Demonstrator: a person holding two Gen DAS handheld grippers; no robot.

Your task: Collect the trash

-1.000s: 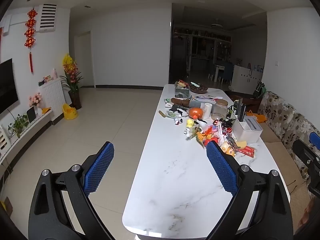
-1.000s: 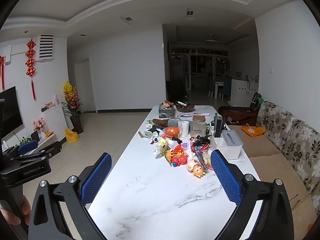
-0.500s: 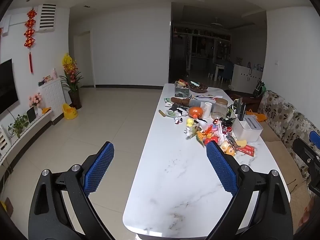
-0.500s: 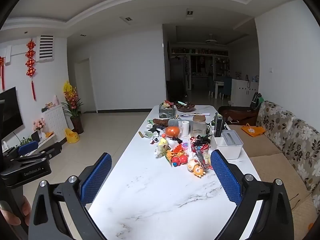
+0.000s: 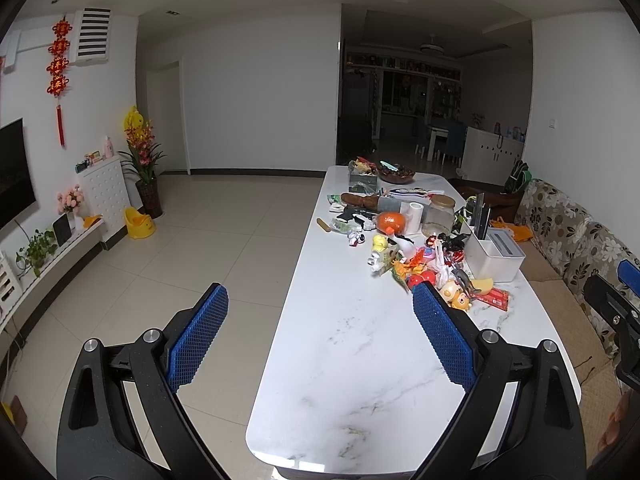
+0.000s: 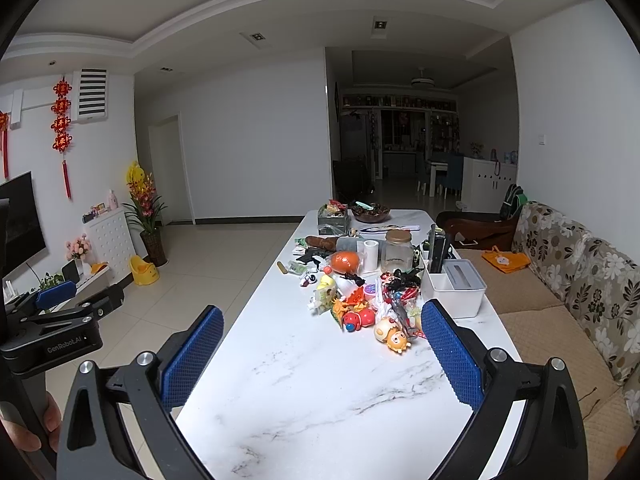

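A long white marble table (image 5: 360,360) (image 6: 320,380) runs away from me. Halfway along it lies a heap of small toys, wrappers and scraps (image 5: 424,268) (image 6: 368,304), with a red wrapper (image 5: 494,300) at its near right edge. My left gripper (image 5: 320,320) is open and empty, held above the table's near left corner. My right gripper (image 6: 322,344) is open too, empty, over the near end of the table. Both hang well short of the heap. The left gripper's body (image 6: 60,320) shows at the left of the right wrist view.
A white tissue box (image 5: 494,256) (image 6: 454,288), a glass jar (image 6: 396,246), a paper roll (image 6: 371,255) and an orange ball (image 6: 345,261) stand behind the heap. A floral sofa (image 6: 580,280) lines the right side. Tiled floor (image 5: 180,260) lies left of the table.
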